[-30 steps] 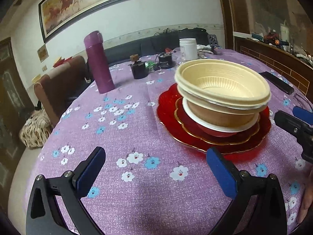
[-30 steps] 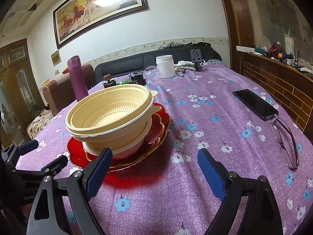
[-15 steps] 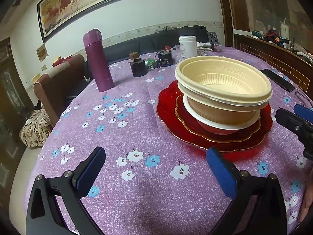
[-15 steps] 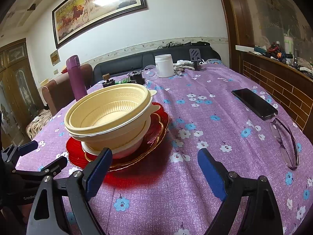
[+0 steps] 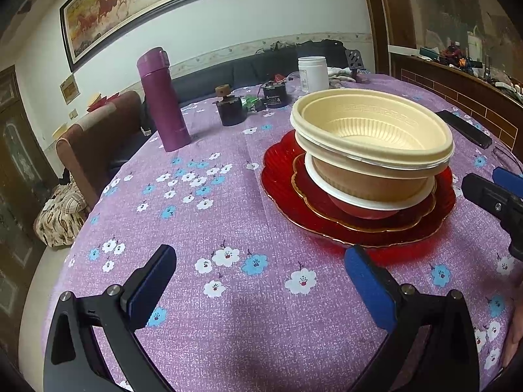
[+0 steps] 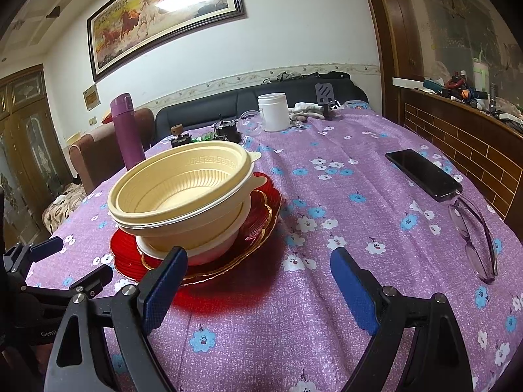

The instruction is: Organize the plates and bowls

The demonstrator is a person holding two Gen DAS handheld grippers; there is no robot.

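A stack stands on the purple flowered tablecloth: a large red plate at the bottom, a smaller gold-rimmed red plate, a red bowl with a white rim, and cream bowls nested on top. The stack also shows in the right wrist view, with the cream bowls over the red plate. My left gripper is open and empty, short of the stack. My right gripper is open and empty, its left finger just in front of the stack.
A purple thermos, a dark small jar, a black round device and a white container stand at the far side. A black phone and glasses lie right. A brown chair stands left.
Both grippers have drifted only slightly; the stack sits a little lower in the left wrist view. Both stay open and empty.
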